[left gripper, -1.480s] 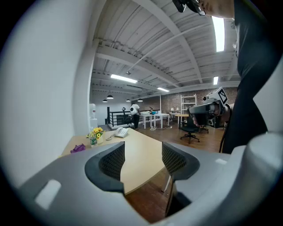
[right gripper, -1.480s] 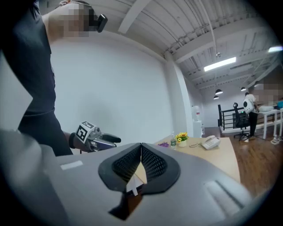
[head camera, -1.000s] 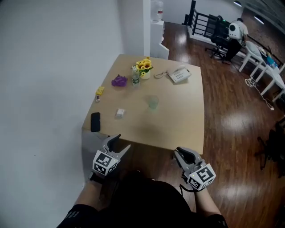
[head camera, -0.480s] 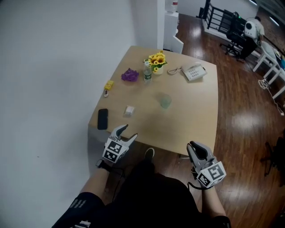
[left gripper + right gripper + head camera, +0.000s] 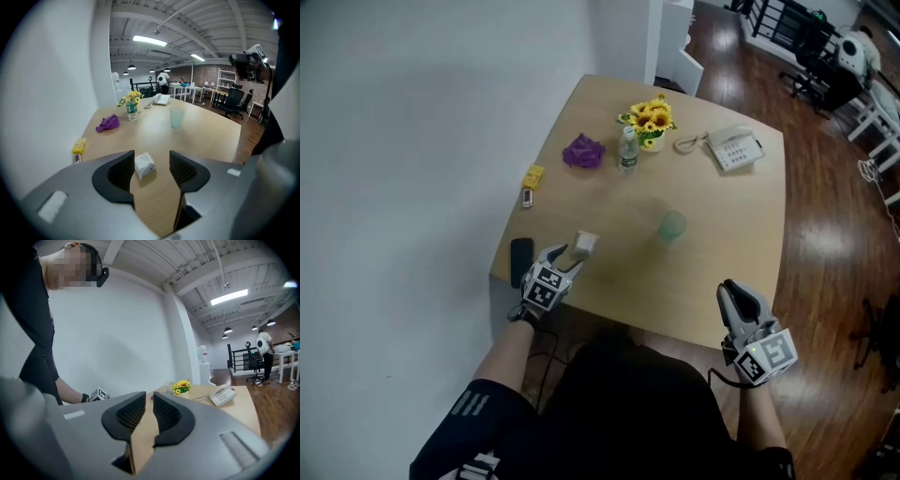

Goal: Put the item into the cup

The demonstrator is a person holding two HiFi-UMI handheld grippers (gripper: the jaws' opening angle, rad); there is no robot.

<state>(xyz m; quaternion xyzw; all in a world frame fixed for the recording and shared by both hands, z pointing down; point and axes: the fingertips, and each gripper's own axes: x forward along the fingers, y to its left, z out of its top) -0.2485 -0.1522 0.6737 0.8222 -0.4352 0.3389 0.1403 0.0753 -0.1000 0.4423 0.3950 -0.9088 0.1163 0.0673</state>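
Table (image 5: 722, 253): one, pale wood, smooth, with rounded corners.
Item (image 5: 585, 243): one small white block, on the table near its front edge, left of centre in the head view.
Cup (image 5: 672, 226): one, translucent green, upright at mid-frame, well apart from the item.
Left gripper (image 5: 570, 255): jaws wide and just been closing a little. The item stands between the ribbed black pads, unclamped.
Right gripper (image 5: 733, 295): jaws a narrow slit apart, empty, lower right.

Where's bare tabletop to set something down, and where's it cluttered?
Bare: the wide stretch right of the cup, from the telephone to the near edge; also between cup and white box. Crowded: far edge around purple item, bottle, sunflowers.
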